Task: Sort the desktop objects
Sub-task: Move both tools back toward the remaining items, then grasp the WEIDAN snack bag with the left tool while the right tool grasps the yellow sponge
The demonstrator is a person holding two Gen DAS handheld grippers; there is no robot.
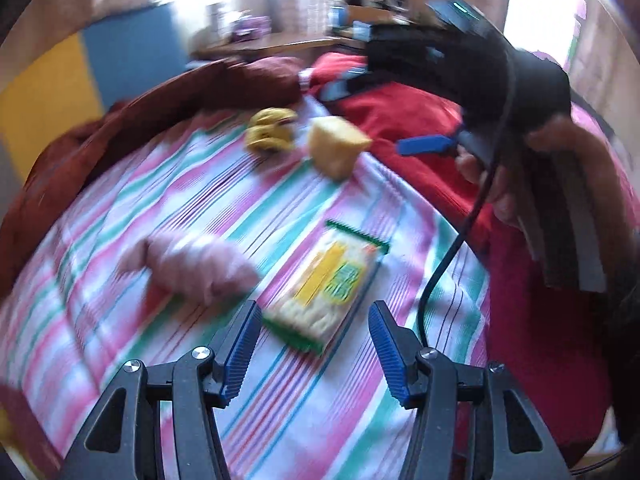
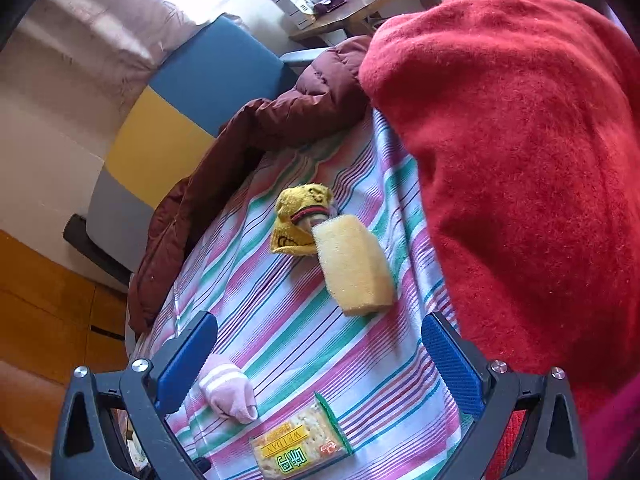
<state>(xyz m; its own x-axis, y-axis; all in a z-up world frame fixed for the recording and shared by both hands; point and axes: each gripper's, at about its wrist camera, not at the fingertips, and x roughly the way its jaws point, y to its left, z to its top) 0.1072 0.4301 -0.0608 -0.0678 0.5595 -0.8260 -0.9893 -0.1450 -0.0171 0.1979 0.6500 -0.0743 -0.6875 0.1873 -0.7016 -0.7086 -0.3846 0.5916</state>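
Note:
On the striped cloth [image 1: 280, 400] lie a cracker packet [image 1: 328, 288], a pink sock [image 1: 192, 264], a yellow sponge [image 1: 336, 146] and a yellow sock [image 1: 272, 130]. My left gripper [image 1: 314, 350] is open and empty, just in front of the cracker packet. My right gripper [image 2: 320, 356] is open and empty above the cloth [image 2: 304, 328], with the yellow sponge [image 2: 354, 266] and yellow sock [image 2: 300, 220] ahead of it, the pink sock [image 2: 228, 392] near its left finger and the cracker packet [image 2: 300, 444] below. The right gripper also shows in the left wrist view [image 1: 424, 146], hand-held at the right.
A dark red jacket [image 2: 248, 136] lies along the cloth's far edge. A red blanket [image 2: 520, 160] is heaped at the right. Yellow and blue panels [image 2: 188, 112] stand beyond the jacket. A black cable [image 1: 452, 248] hangs from the right gripper.

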